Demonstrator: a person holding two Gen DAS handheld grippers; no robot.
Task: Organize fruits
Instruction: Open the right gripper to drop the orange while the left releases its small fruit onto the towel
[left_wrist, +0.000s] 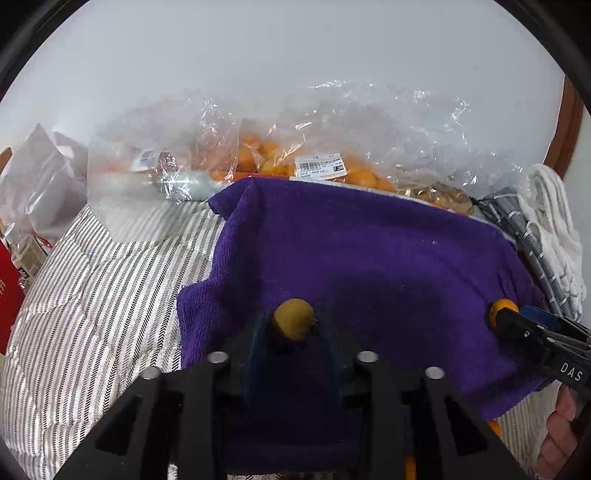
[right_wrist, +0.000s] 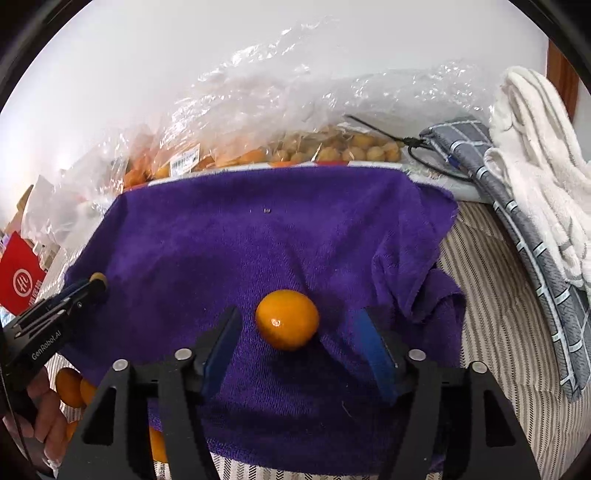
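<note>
The right gripper (left_wrist: 496, 320) carries white letters "DAS" on its black body in the left wrist view. The left gripper (right_wrist: 96, 284) reads "GenRobot.AI" along its side. A red box (right_wrist: 20, 280) at the left bears a white round logo, unreadable. Barcode labels (left_wrist: 320, 167) on the fruit bags (left_wrist: 332, 147) are too small to read.

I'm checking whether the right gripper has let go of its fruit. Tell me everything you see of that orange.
The orange is a small, smooth, glossy oval fruit, evenly orange with a highlight on its skin. It lies on the purple towel, between the right gripper's blue pads, which stand apart from it on both sides. Nothing but the towel touches it.
</note>
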